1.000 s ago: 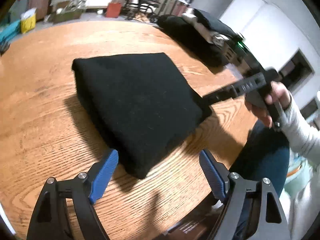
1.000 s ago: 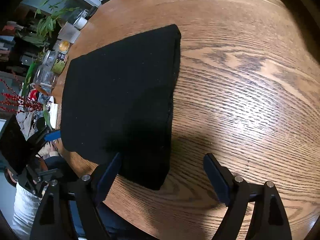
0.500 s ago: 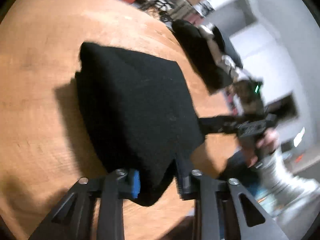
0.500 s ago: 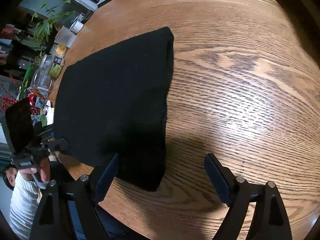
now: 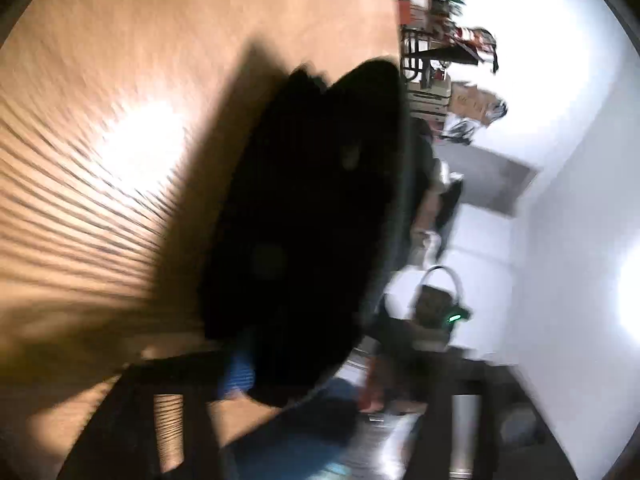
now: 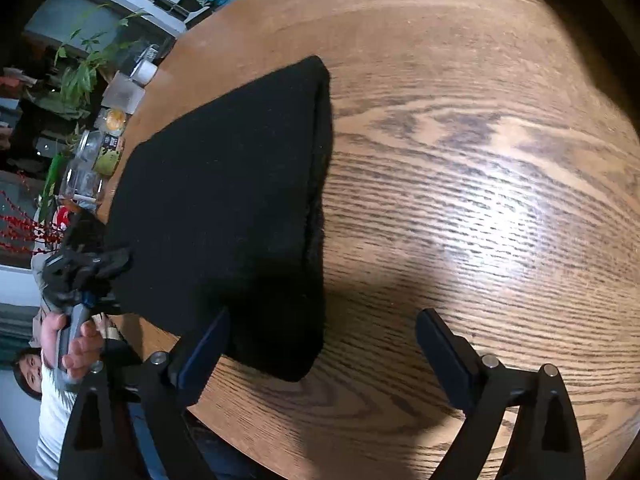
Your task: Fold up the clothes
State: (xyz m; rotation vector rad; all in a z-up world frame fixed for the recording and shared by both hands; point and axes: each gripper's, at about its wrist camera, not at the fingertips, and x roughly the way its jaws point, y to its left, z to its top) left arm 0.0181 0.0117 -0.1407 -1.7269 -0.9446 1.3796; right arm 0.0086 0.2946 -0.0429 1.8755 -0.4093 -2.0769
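The right gripper hangs above the near edge of a round oak-grain wooden table. Its two black fingers with blue pads stand wide apart and hold nothing; its jaws have just been opening a little further. The near right corner of a folded black knit garment, a thick flat rectangle, lies partly between them without touching either pad.

The left gripper sits at the garment's near left corner, gripped by a person's hand in a white sleeve. Seen from its own wrist camera, the picture is badly smeared. One blue pad shows beside the dark cloth; the other finger cannot be made out. Its jaws have just been opening, and the cloth appears to lie between them, though whether a pad presses on it cannot be told.

The garment rests on the left part of the table, its left edge near the rim, its right edge well apart from the bare, shiny wood on the right.

To do this step well, both grippers should take matching near corners, catch every layer, and lift together so the stack stays square.

Beyond the far left rim stand glass jars and a leafy green plant, small and distorted. The underside layers of the fold are hidden, and the left view's background is blur only.
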